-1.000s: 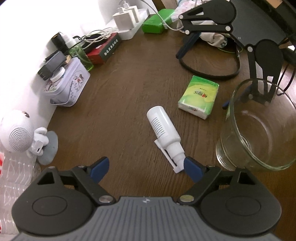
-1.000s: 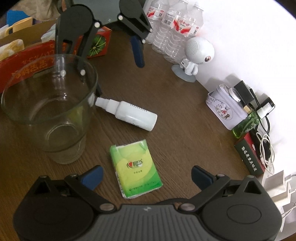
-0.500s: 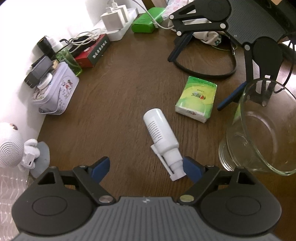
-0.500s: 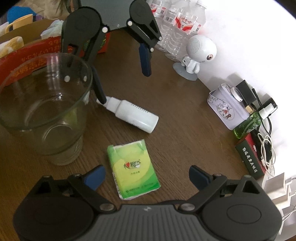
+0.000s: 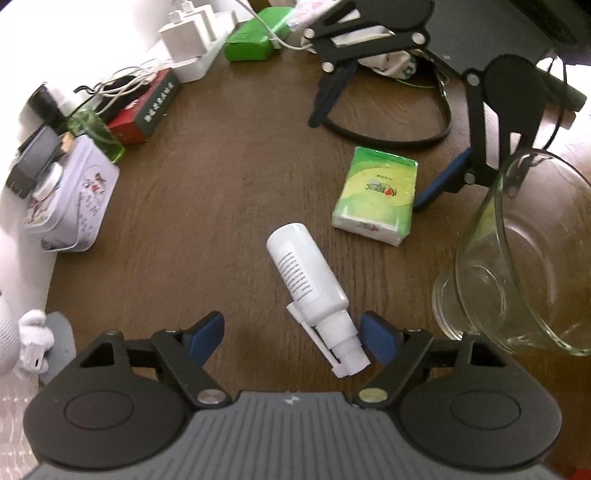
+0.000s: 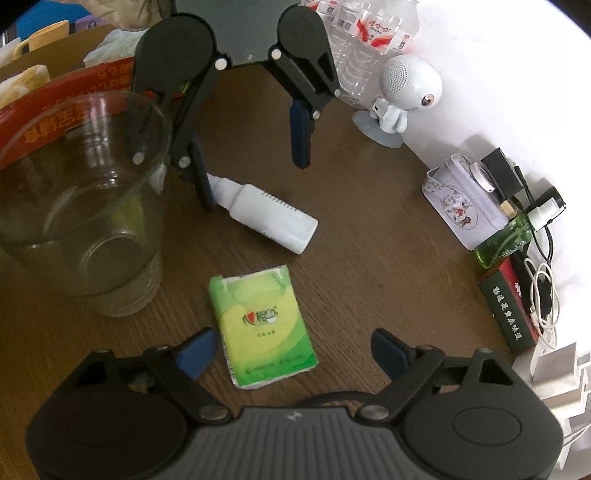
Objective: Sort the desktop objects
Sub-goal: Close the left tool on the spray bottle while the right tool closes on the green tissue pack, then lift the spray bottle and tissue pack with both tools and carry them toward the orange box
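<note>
A white spray bottle [image 5: 312,286] lies on the brown table, its nozzle end between the open fingers of my left gripper [image 5: 291,334], close to the right pad. It also shows in the right wrist view [image 6: 266,218]. A green tissue pack [image 6: 260,325] lies flat between the open fingers of my right gripper [image 6: 293,350], nearer the left one; it also shows in the left wrist view [image 5: 375,195]. A large clear glass bowl [image 5: 517,266] stands beside both, and shows in the right wrist view [image 6: 81,218]. Each gripper is seen in the other's view.
Along the wall are a white tin box [image 6: 463,206], a green bottle [image 6: 504,242], a red and green box [image 6: 508,308], chargers and cables, a white robot speaker [image 6: 404,92] and water bottles [image 6: 364,33]. A black strap loop [image 5: 391,133] lies behind the tissue pack.
My left gripper has moved forward so the bottle's nozzle sits further between its fingers. My right gripper has closed in over the tissue pack. Both stay open.
</note>
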`<state>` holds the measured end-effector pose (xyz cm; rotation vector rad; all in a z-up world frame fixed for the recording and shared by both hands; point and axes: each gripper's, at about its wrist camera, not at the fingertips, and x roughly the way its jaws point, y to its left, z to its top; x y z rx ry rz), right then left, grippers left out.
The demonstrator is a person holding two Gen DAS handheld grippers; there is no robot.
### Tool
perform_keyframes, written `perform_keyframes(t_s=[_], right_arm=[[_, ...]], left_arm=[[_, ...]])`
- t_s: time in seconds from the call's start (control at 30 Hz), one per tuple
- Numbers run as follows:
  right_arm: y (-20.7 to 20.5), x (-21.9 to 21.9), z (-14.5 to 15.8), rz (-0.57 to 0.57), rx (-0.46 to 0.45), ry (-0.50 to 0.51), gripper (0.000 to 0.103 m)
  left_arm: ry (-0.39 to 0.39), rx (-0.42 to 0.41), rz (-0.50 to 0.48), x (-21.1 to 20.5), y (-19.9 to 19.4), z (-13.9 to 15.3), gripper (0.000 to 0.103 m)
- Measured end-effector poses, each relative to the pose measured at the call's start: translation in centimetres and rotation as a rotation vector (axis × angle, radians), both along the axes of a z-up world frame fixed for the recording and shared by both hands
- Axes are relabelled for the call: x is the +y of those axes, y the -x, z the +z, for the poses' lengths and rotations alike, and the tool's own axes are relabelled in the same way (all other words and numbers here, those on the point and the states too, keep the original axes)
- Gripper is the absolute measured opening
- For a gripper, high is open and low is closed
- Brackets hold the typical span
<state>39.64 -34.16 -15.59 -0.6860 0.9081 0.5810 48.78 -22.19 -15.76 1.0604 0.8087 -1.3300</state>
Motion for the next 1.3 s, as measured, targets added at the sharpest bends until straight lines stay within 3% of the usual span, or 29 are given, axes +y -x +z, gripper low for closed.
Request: perform_keyframes(t_s=[0.2, 0.53, 0.67, 0.73, 0.8, 1.1, 1.3], right_arm=[[-0.6, 0.0, 0.0, 0.014, 0.015, -0.018, 0.085], [-2.0, -1.1, 0.1, -0.008, 0.129, -0.136, 0.061], [-2.1, -1.2, 0.1, -0.02, 0.154, -0.15, 0.057], [-2.1, -1.3, 0.1, -0.018, 0.177, -0.165, 0.047], [-1.9, -1.1, 0.1, -0.014, 0.175, -0.159, 0.046], [-0.3, -0.5, 0.0, 0.011, 0.123, -0.123, 0.044], [0.0, -0.2, 0.6, 0.018, 0.101, -0.119, 0.044]], left_arm=[[-0.008, 0.044, -0.004, -0.4, -0.5, -0.6, 0.078], [-0.012, 0.125, 0.024, -0.5, -1.1, -0.7, 0.066], [-0.016, 0.133, 0.027, -0.7, -0.9, -0.6, 0.063], [-0.016, 0.134, 0.027, -0.8, -0.8, -0.4, 0.052], [-0.013, 0.134, 0.031, -0.8, -0.7, -0.2, 0.038], [-0.015, 0.127, 0.013, -0.4, 0.0, 0.1, 0.037], [-0.008, 0.078, 0.018, 0.1, 0.0, 1.0, 0.037]])
